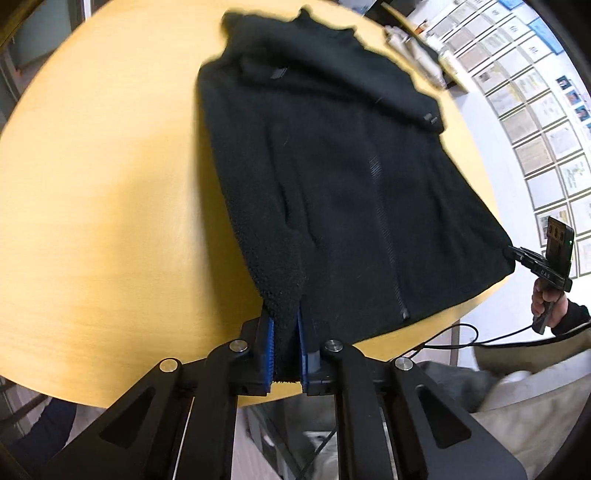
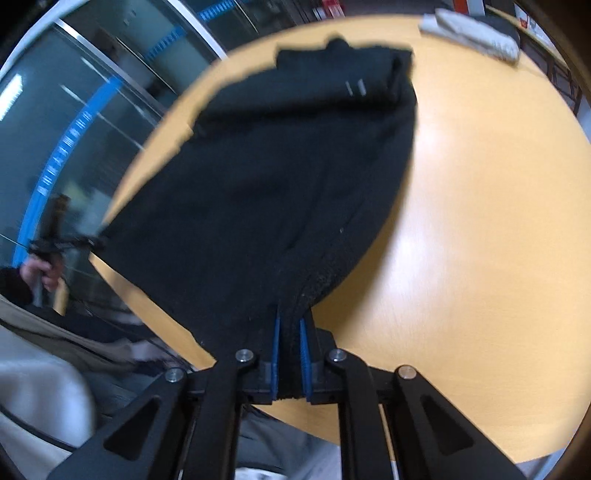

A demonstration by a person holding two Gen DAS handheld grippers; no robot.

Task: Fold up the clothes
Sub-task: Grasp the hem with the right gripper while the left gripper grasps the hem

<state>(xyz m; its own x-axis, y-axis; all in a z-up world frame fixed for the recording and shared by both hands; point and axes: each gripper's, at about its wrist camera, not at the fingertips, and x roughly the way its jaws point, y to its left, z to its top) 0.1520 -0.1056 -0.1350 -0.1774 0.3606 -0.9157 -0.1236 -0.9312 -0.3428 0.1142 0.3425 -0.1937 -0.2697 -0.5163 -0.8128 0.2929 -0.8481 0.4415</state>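
Observation:
A black fleece zip jacket [image 1: 351, 184] lies spread on a round yellow wooden table [image 1: 92, 221], its sleeves folded across the chest. My left gripper [image 1: 286, 325] is shut on the jacket's bottom hem at one corner. My right gripper [image 2: 291, 328] is shut on the other hem corner of the jacket [image 2: 277, 184]. Each gripper shows in the other's view: the right one [image 1: 517, 256] at the jacket's right corner, the left one [image 2: 94, 242] at its left corner. The hem is stretched between them at the table's near edge.
A folded pale cloth [image 2: 476, 31] lies at the table's far side, also in the left wrist view [image 1: 413, 51]. A wall of posted papers [image 1: 535, 122] stands to the right. Glass partitions [image 2: 74, 129] are to the left. The person's lap and cables [image 1: 461, 345] lie below the table edge.

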